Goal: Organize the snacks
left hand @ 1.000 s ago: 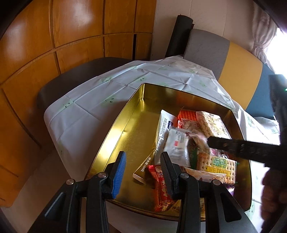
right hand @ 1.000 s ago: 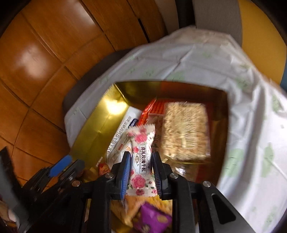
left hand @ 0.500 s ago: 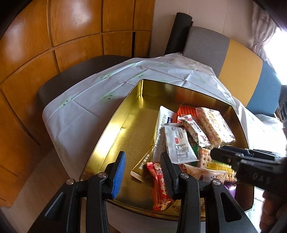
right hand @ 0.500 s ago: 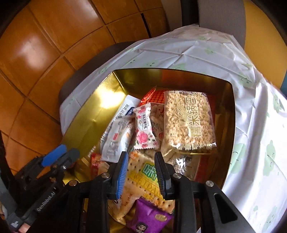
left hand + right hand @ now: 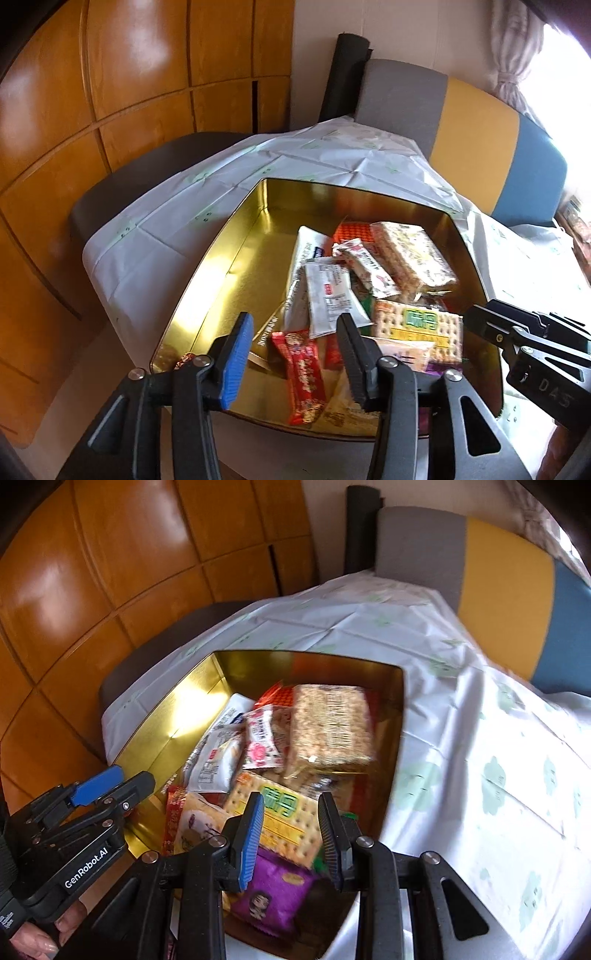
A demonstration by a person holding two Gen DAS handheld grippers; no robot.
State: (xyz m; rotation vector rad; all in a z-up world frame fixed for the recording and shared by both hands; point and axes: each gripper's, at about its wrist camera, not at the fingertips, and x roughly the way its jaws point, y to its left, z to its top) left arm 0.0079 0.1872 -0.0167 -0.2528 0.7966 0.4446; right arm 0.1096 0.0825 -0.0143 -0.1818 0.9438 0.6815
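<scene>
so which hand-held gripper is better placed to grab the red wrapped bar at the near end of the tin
Left, probably. The left hand-held gripper hangs right over the red bar, jaws opening with nothing between them. The right hand-held gripper sits over the cracker pack instead.

Two black handheld two-finger grippers angle downward side by side. The left gripper [image 5: 293,356], with one blue ribbed pad and one black pad, has its jaws opening with nothing clamped between them. The right gripper [image 5: 291,836] holds its jaws slightly parted and empty. A person's fingers [image 5: 35,936] wrap the left gripper's handle.
</scene>
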